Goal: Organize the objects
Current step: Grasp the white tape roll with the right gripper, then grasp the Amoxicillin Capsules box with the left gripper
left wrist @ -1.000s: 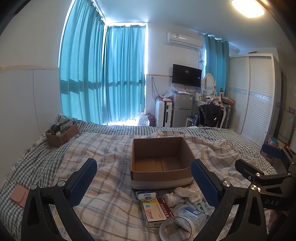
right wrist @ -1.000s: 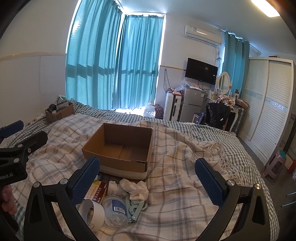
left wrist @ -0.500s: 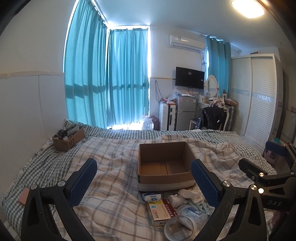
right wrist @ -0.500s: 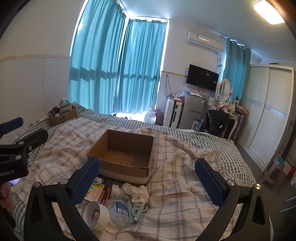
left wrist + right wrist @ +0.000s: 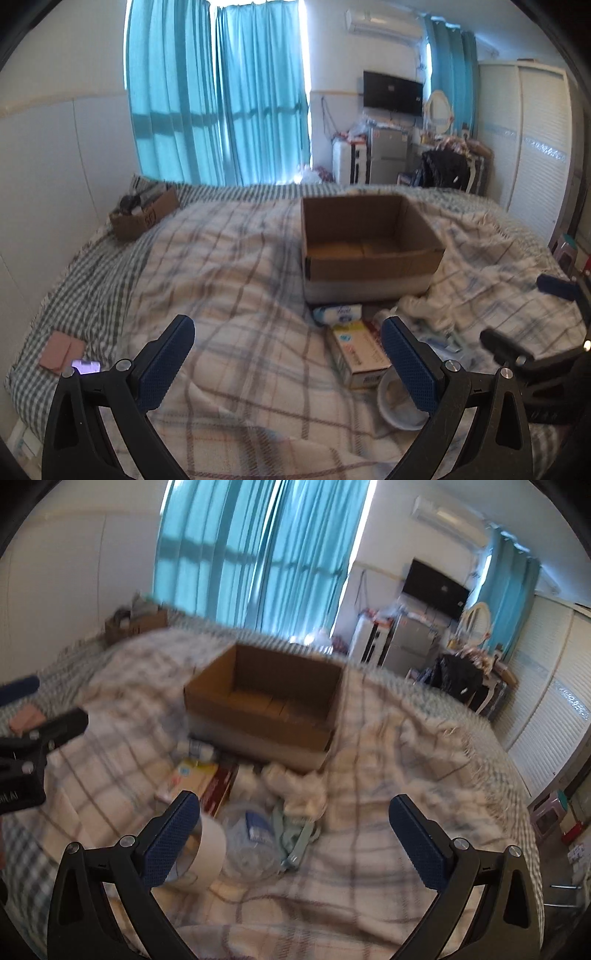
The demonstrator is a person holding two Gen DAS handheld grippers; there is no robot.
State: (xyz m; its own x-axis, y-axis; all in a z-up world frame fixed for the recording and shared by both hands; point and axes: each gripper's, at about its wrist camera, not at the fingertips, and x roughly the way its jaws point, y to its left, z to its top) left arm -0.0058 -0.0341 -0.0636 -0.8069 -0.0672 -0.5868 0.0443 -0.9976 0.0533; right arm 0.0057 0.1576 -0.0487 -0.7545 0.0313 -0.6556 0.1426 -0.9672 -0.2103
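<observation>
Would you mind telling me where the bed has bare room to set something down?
The plaid blanket lies bare between the small filled cardboard box and the large open brown cardboard box, whose floor also looks bare. It is crowded just in front of that box, around the white medicine carton and tape roll.

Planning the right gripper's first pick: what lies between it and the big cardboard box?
In the right wrist view: a tape roll, clear plastic jar, green clip and crumpled white cloth, before the cardboard box.
</observation>
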